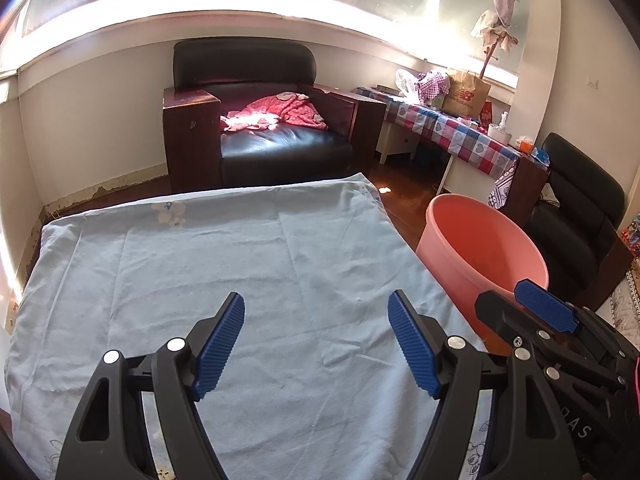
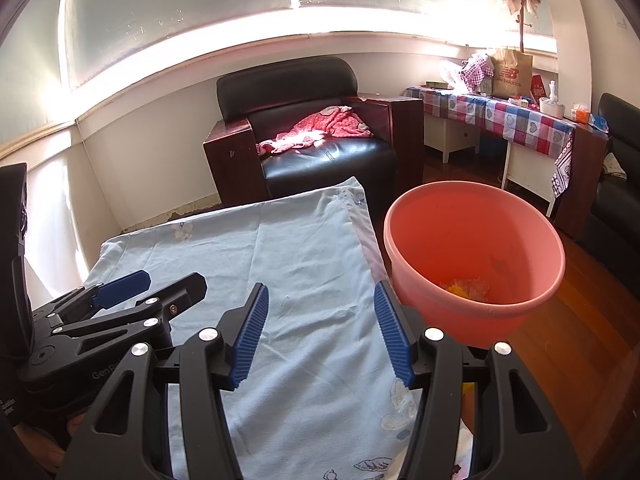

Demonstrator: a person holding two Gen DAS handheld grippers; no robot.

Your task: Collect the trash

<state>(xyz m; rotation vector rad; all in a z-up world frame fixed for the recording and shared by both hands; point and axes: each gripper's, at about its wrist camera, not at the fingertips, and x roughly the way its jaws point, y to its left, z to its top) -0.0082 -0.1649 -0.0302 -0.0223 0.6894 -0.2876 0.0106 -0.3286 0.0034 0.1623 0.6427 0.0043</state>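
A pink plastic bucket [image 2: 476, 248] stands on the floor at the right edge of a table draped in light blue cloth [image 2: 304, 264]. Crumpled yellow and white trash [image 2: 466, 288] lies at its bottom. My right gripper [image 2: 320, 300] hovers open over the cloth just left of the bucket, nothing between its blue pads. My left gripper [image 1: 316, 308] is open too, over the middle of the cloth [image 1: 224, 264], holding nothing. In the left wrist view the bucket [image 1: 480, 248] sits to the right, with the right gripper's fingers [image 1: 548, 310] in front of it.
A black leather armchair [image 1: 256, 120] with a red spotted garment [image 1: 276, 114] stands behind the table. A side table with a checked cloth [image 2: 520, 120] carries bags and boxes at the right. Dark wooden floor [image 2: 580, 320] surrounds the bucket. Another black seat [image 1: 576, 216] is at far right.
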